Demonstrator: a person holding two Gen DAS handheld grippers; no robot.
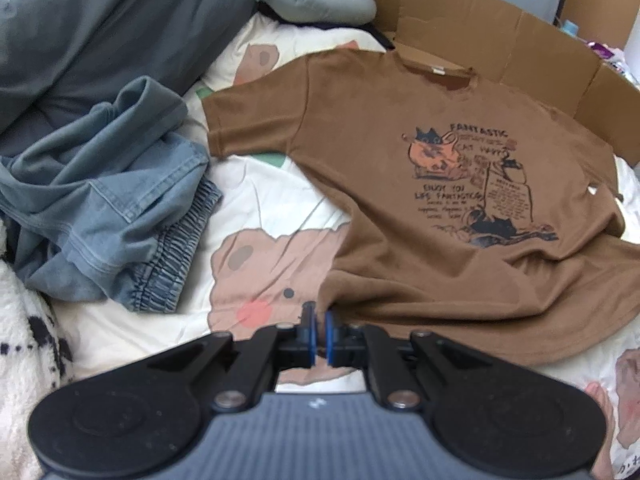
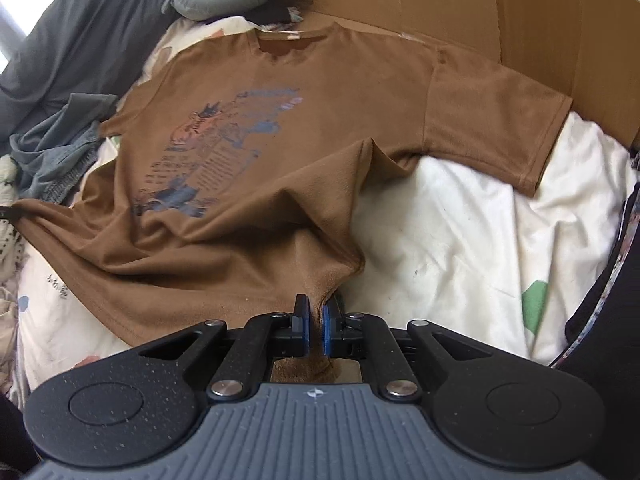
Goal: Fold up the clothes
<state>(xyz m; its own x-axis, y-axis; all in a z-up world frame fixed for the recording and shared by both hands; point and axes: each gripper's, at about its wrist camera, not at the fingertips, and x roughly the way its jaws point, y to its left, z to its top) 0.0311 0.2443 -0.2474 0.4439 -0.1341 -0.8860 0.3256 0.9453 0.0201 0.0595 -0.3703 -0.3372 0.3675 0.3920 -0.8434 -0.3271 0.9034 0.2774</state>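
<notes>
Far left on the bed (image 1: 280,200), one grey pillow (image 1: 100,32) leans against the edge, and one crumpled heap of blue denim clothes (image 1: 108,208) sits just in front of it — an elastic waistband shows at its lower edge. Behind them lies one grey neck cushion (image 1: 316,0). The bedsheet is white with pink bear patches and green spots. Centre stage: one brown shirt (image 1: 420,184), spread face up on the sheet, collar away from the cameras, its dark print of cats and lettering on the chest. Both short sleeves are out flat, two in all — one reaches toward the denim, the other lies by the cardboard (image 2: 500,12) wall that curves round the far and right side of the bed. Two grippers work the hem. The left gripper (image 1: 319,330) is clenched on the shirt's near left hem corner, blue pads pressed together with cloth rising from them. The right gripper (image 2: 316,326) is clamped on the near right hem corner, brown fabric bunched between its pads and pulled into a ridge running up the shirt.
</notes>
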